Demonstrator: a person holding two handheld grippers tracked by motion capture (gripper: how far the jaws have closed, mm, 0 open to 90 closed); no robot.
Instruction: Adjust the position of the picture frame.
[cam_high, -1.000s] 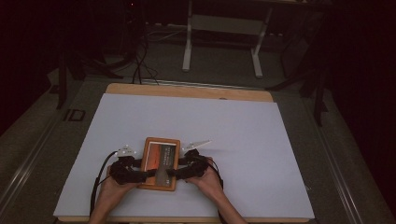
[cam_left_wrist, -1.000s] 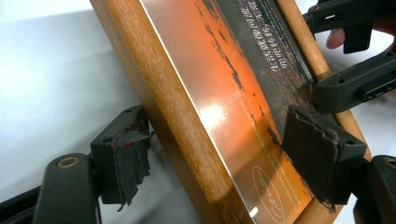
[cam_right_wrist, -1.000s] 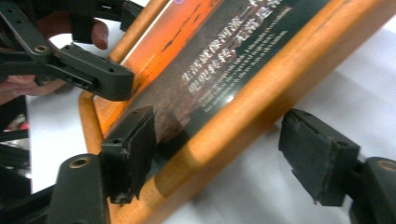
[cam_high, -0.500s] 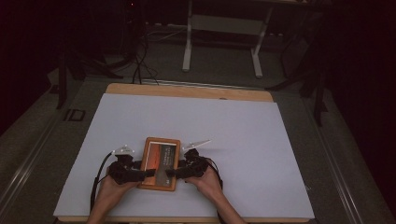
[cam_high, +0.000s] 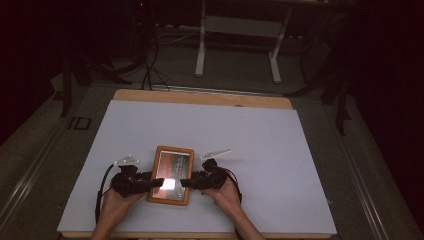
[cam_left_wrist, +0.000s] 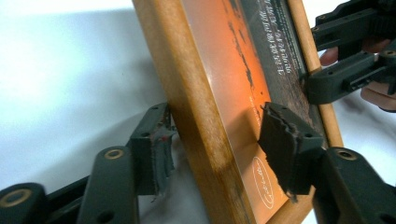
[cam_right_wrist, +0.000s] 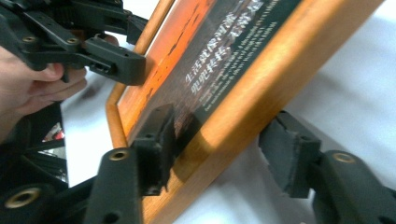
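Note:
A wooden picture frame (cam_high: 172, 150) with an orange and dark print under glass lies near the table's front edge. My left gripper (cam_high: 155, 184) is at its left side and my right gripper (cam_high: 186, 183) at its right, both pointing inward. Both sets of jaws have just been closing on the frame. In the left gripper view one pad (cam_left_wrist: 287, 149) rests on the glass and the other (cam_left_wrist: 152, 156) touches the frame's outer side. In the right gripper view one pad (cam_right_wrist: 156, 144) lies on the glass, while the outer pad (cam_right_wrist: 287, 156) stands a sliver off the wooden edge (cam_right_wrist: 261, 88).
A white sheet (cam_high: 250, 145) covers the table, with bare wood along its far edge (cam_high: 200, 97). A clear plastic piece (cam_high: 216, 152) lies just behind the right gripper. Beyond the table, on a dark floor, stand a metal stand (cam_high: 237, 25) and cables.
Both pairs of jaws have narrowed around the frame's two sides. The hands have stayed in place, and a bright glare now shows on the glass.

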